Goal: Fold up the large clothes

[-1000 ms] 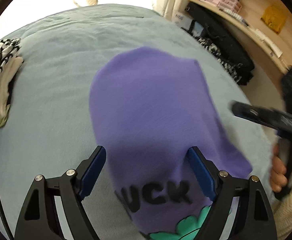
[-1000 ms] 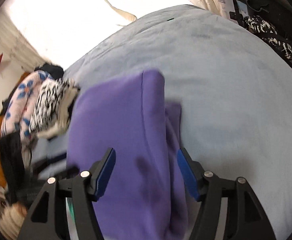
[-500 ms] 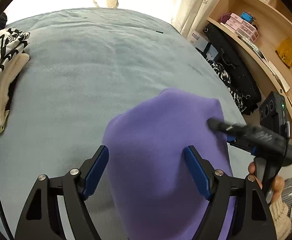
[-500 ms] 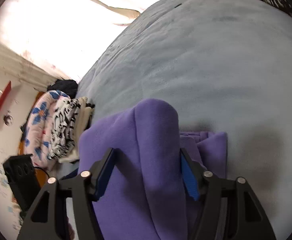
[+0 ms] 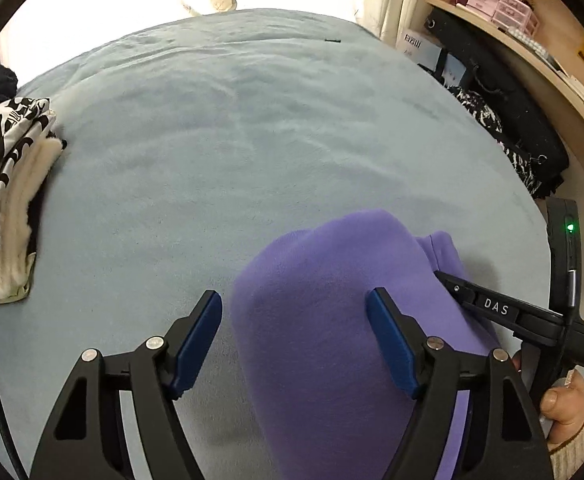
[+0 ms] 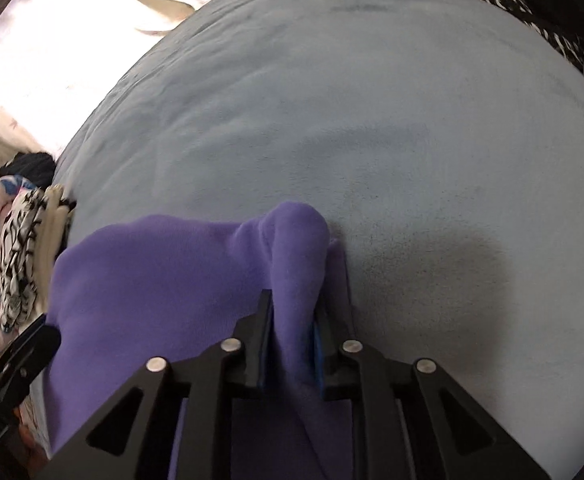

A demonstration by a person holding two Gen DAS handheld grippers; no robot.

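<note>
One purple garment (image 6: 164, 280) on grey-blue bedspread (image 5: 252, 140): right gripper (image 6: 292, 344) clamps a fold; left gripper (image 5: 295, 336), jaws spread, straddles it.

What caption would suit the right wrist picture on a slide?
Right gripper pinches a raised ridge of the purple garment on the grey-blue bed cover, folded clothes stacked at the left edge.

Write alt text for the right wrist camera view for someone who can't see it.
The right gripper is shut on a raised fold of a soft purple fleece garment, which lies on a pale blue-grey plush bedspread. A pile of patterned folded clothes sits at the left edge.
</note>
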